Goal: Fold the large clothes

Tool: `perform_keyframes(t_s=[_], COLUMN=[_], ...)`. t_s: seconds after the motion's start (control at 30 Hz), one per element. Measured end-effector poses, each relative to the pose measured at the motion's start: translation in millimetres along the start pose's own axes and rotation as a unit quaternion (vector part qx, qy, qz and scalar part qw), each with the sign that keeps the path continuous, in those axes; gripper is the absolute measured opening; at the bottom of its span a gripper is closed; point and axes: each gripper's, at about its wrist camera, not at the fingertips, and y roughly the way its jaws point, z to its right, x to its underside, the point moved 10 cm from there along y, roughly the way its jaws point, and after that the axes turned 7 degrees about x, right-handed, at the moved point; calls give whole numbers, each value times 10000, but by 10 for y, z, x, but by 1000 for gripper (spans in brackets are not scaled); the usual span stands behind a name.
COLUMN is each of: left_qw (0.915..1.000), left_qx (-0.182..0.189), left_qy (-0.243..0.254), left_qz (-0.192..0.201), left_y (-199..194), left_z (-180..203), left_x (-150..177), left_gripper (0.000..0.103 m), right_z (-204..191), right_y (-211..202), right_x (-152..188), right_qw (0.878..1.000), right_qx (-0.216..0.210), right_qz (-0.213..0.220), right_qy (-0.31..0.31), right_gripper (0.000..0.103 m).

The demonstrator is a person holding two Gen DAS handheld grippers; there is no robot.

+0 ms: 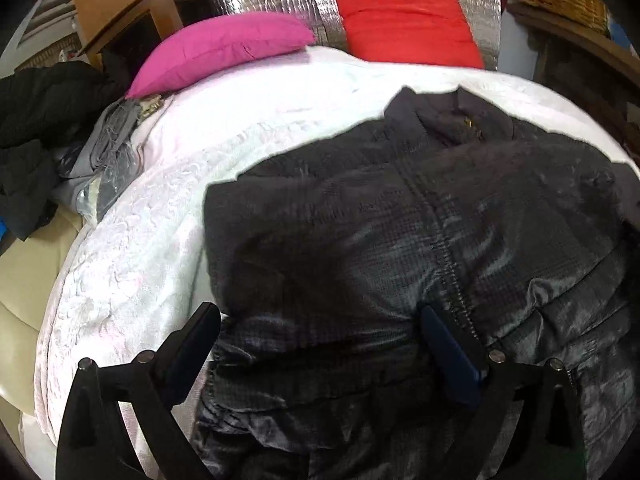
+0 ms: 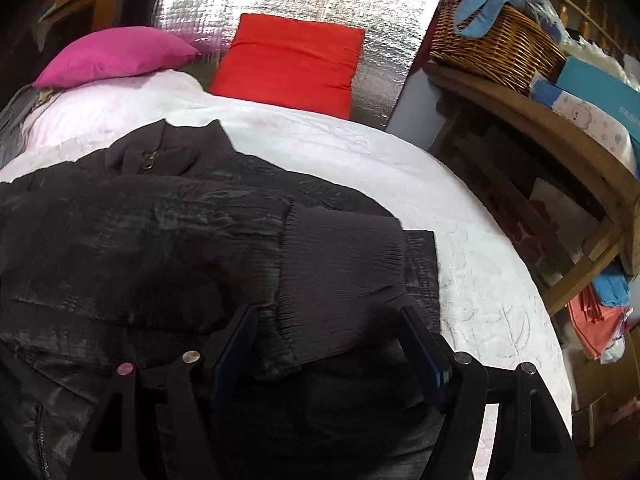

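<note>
Jacket [image 1: 400, 240] lies zipped (collar toward the pillows) on the white bedspread [image 1: 132, 264]. Left gripper [image 1: 320, 320] and right gripper [image 2: 328, 320] gape wide above it, apparently gripping nothing.

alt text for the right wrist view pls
The open right tongs straddle the ribbed cuff of a dark jacket spread on a white bedspread. Behind lie a pink pillow and a red cushion; a wicker basket sits right.

Jacket [image 1: 400, 220] on bed [image 1: 140, 260], pillows [image 1: 216, 52] behind
</note>
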Motion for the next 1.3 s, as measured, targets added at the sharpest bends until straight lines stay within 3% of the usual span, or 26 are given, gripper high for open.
perform_keyframes(t_s=[0.13,0.17,0.27,0.43,0.67,0.77,0.83,0.97,1.07,1.3], left_qw=[9980,9982,9991,9990,9961,9978,9965,9957,9982,9955], left_qx=[-384,-417,-352,-387,-705,-629,-686,-778,-559,-456], left_qy=[52,66,97,150,82,162,380,470,215,-338], left_qz=[497,437,-224,-171,530,155,-293,-163,14,755], left_y=[-223,-198,89,55,-246,-66,152,74,-87,-778], left_z=[-124,-140,-137,-143,-210,-160,-81,-53,-110,-486], left_x=[-121,-105,102,100,-101,-10,138,73,31,280], left_gripper=[100,100,100,100,100,100,100,100,100,100], right_z=[-75,-88,-100,-113,-111,-118,-118,-123,-56,588], right_y=[-6,2,17,1,22,22,29,29,-35,-539], right_x=[20,32,48,52,32,28,25,9,-9,111], right_qw=[9999,9999,9999,9996,9996,9997,9997,9995,9998,9954], right_qx=[63,55,71,198,179,173,170,161,-30,-697], right_qz=[25,13,6,51,50,50,49,20,-46,229], right_qy=[-125,-125,-103,-182,-191,-193,-196,-286,-210,619], right_gripper=[75,75,75,75,75,75,75,75,75,76])
